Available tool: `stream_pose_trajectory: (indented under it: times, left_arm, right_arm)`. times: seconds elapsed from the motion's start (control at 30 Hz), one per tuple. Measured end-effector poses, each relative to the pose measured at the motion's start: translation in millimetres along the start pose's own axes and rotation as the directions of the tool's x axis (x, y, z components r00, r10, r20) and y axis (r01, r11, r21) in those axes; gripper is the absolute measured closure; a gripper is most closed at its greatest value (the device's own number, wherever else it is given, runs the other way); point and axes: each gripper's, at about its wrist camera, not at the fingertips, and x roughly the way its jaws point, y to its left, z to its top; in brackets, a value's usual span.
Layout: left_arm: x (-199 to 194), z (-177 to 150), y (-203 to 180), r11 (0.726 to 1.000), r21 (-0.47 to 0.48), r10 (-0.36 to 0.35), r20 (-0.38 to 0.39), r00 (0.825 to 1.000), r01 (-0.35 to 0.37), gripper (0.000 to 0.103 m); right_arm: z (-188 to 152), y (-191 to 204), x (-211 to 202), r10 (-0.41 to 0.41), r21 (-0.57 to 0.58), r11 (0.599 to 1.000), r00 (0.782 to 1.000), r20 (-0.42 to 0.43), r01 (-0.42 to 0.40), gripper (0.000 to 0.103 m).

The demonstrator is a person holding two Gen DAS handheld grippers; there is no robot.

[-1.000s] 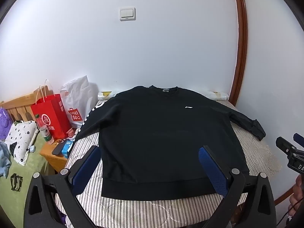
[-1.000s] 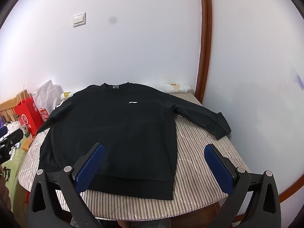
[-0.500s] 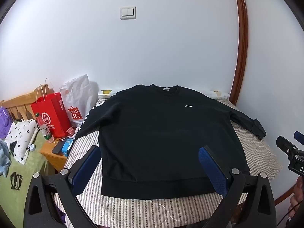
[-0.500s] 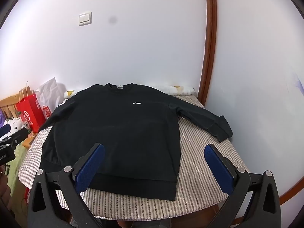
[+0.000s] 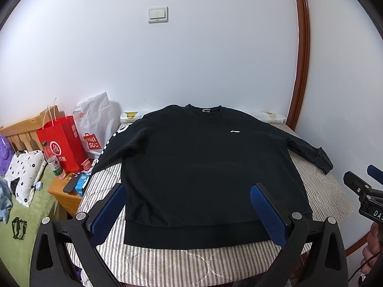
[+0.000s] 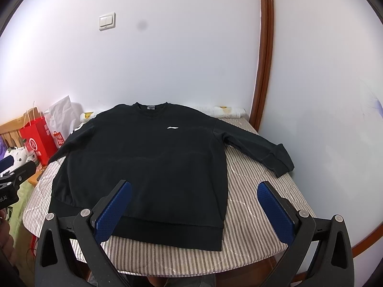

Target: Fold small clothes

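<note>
Sweatshirt (image 5: 203, 172), black with a small white chest logo, lies spread flat, front up, across the striped tabletop (image 6: 251, 210) at frame centre, sleeves angled out. It looks soft, limp and fairly thick, so it will likely sag and drag. Hem corners or cuffs suit pinching. Left gripper (image 5: 189, 205) and right gripper (image 6: 195, 204) hover with jaws wide and nothing between them.

white plastic bag (image 5: 94, 122): showing "MINISO" on a red square | right claw (image 5: 373, 205) body: showing partial white letters "DA" | sweatshirt (image 5: 203, 162): bearing a white chest logo, no readable words
</note>
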Motion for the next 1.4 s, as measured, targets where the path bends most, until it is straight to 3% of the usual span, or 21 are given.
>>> stream_pose_trajectory:
  times: [1.27,1.4]
  left_arm:
    - [4,-1,2,1.000,-0.007,0.002,-0.015,1.000,-0.002,0.000]
    - [3,-2,-1,1.000,0.004,0.000,-0.014,1.000,0.000,0.000]
  right_arm:
    - [-5,24,-5,0.019,-0.053,0.998,1.000,0.020,-0.018,0.000]
    - [-5,21,-4,0.053,-0.031,0.998,0.999,0.013,-0.053,0.000]
